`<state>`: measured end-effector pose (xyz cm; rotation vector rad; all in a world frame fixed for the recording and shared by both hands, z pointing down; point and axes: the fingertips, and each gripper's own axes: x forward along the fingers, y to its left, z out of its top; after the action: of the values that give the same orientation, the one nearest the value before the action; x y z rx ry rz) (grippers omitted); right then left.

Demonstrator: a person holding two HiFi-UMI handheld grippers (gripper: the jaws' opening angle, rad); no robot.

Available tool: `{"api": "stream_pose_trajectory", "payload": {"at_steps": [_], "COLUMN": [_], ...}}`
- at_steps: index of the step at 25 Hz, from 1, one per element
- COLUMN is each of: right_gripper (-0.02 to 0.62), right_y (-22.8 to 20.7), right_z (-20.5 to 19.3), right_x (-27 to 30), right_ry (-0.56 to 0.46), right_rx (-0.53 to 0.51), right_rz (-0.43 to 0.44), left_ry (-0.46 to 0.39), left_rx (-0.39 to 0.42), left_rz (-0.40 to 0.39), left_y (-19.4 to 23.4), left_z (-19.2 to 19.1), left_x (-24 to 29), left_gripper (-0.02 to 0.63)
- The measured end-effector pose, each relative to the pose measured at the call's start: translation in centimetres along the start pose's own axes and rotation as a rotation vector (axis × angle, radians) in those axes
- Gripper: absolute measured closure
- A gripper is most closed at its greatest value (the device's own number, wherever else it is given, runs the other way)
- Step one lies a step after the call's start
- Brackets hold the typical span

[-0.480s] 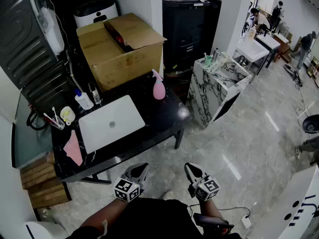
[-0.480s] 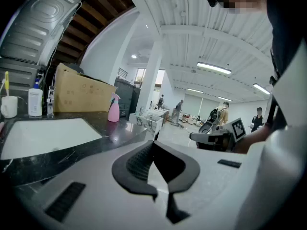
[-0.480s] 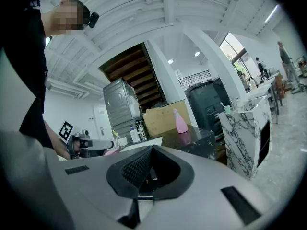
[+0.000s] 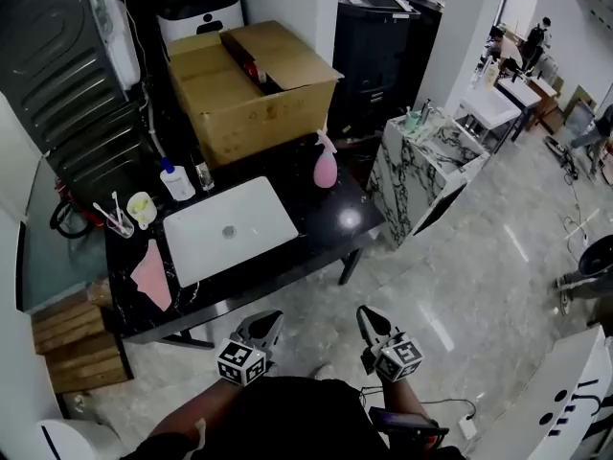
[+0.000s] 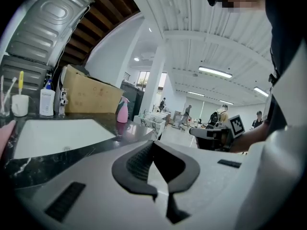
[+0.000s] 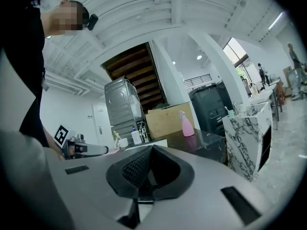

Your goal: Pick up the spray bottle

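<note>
The pink spray bottle [image 4: 326, 166] stands upright on the black counter [image 4: 330, 233], at its far right corner beside a white sink basin [image 4: 230, 228]. Both grippers hang close to my body, well short of the counter's near edge. My left gripper [image 4: 265, 325] is shut with nothing in it, and my right gripper [image 4: 367, 321] is shut and empty too. In the left gripper view the spray bottle [image 5: 123, 111] shows far off past the closed left gripper [image 5: 153, 143]. The right gripper view has the spray bottle [image 6: 185, 124] far beyond the right gripper [image 6: 152, 148].
A large open cardboard box [image 4: 254, 84] sits behind the bottle. A white pump bottle [image 4: 177, 182], a cup of toothbrushes [image 4: 142, 207] and a pink cloth [image 4: 153, 274] lie left of the sink. A marble-patterned cabinet [image 4: 421, 161] stands right of the counter, with people far beyond.
In the head view the counter, box and bottle have shifted slightly right and down. Both grippers keep the same pose, shut and side by side.
</note>
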<state>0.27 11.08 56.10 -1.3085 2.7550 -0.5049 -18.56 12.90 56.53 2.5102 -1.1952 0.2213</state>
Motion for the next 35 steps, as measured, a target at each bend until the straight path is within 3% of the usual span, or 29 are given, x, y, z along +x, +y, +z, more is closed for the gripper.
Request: {"api": "stream_pose_trajectory", "payload": {"at_steps": [12, 35], "right_gripper": [0.569, 0.569], "right_y": [0.8, -9.3], "right_z": [-0.7, 0.6], "right_x": [0.9, -7.9], "right_ry": [0.034, -0.024], "right_rx": [-0.011, 0.062], "right_rz": [-0.027, -0.103], "left_ry": [-0.007, 0.041], "left_rx": [-0.013, 0.046], "left_rz": [-0.007, -0.052], "left_y": [1.2, -8.2], "left_z": [-0.3, 0.4], "left_x": [-0.7, 7.9], "left_gripper": [0.598, 0.598]}}
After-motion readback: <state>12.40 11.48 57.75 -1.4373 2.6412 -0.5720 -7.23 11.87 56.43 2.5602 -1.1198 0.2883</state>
